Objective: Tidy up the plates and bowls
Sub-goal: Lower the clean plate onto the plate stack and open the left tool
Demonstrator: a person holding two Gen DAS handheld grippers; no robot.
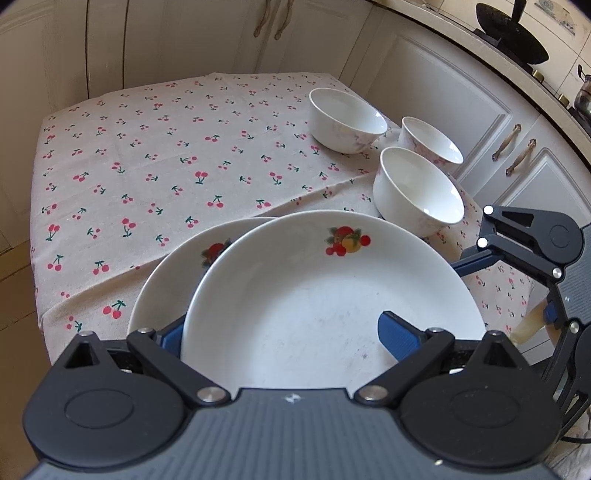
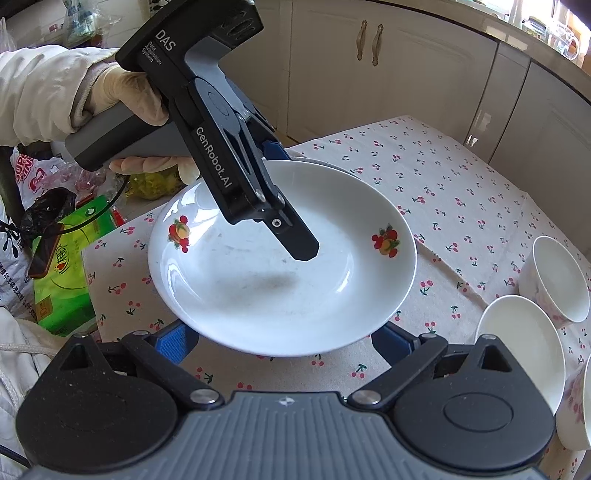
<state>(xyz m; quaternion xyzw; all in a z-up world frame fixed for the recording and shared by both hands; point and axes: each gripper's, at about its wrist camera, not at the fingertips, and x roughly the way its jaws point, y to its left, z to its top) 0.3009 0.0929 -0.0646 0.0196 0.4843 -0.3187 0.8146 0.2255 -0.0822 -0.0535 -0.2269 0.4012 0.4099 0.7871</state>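
A white plate with fruit prints (image 1: 314, 295) is held tilted above the cherry tablecloth (image 1: 147, 166). My left gripper (image 1: 284, 336) is shut on its near rim, one blue finger (image 1: 397, 338) over the plate and one under it. A second fruit plate (image 1: 166, 280) lies beneath it on the cloth. Three white bowls (image 1: 345, 118) (image 1: 428, 144) (image 1: 417, 192) stand at the right. In the right wrist view the held plate (image 2: 280, 288) sits above my right gripper (image 2: 284, 341), whose blue fingers (image 2: 171, 341) are spread wide under its rim; the left gripper (image 2: 295, 236) reaches into the plate.
Cream cabinets (image 1: 461, 110) run close behind and to the right of the table. A black wok (image 1: 511, 33) sits on the counter. A green package (image 2: 70, 266) and plastic bags (image 2: 26, 177) lie off the table's side. Two bowls (image 2: 561, 277) (image 2: 521, 347) stand at right.
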